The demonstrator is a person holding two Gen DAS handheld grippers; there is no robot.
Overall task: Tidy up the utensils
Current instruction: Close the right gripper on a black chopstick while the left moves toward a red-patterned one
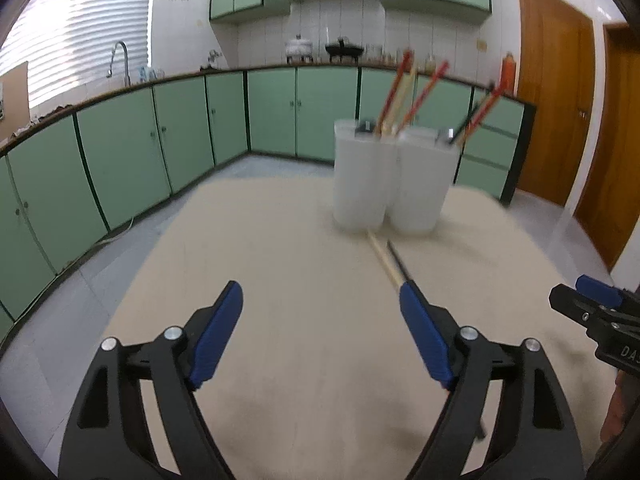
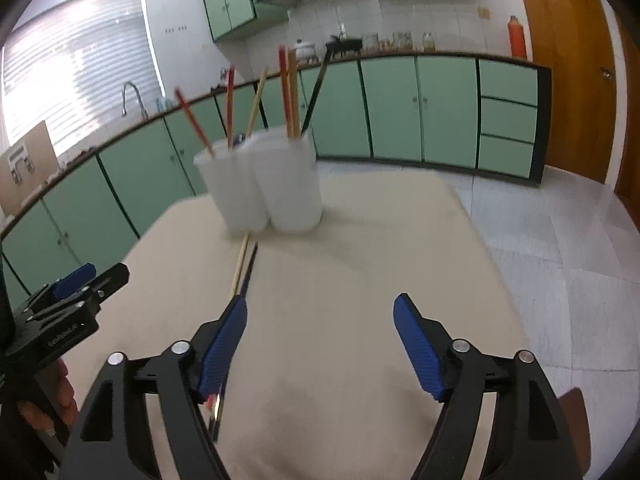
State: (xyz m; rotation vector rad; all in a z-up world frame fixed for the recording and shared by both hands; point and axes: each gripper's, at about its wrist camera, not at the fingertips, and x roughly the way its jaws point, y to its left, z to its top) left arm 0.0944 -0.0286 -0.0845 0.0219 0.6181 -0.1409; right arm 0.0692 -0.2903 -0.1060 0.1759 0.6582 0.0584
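Note:
Two white holders stand side by side at the far end of the beige table, with several red, wooden and black chopsticks upright in them. They also show in the right wrist view. A wooden chopstick and a black chopstick lie on the table in front of the holders, also seen in the right wrist view. My left gripper is open and empty; its right finger covers the near ends. My right gripper is open and empty, just right of the loose chopsticks.
The right gripper shows at the right edge of the left wrist view; the left gripper shows at the left of the right wrist view. Green cabinets line the walls. A wooden door is at right.

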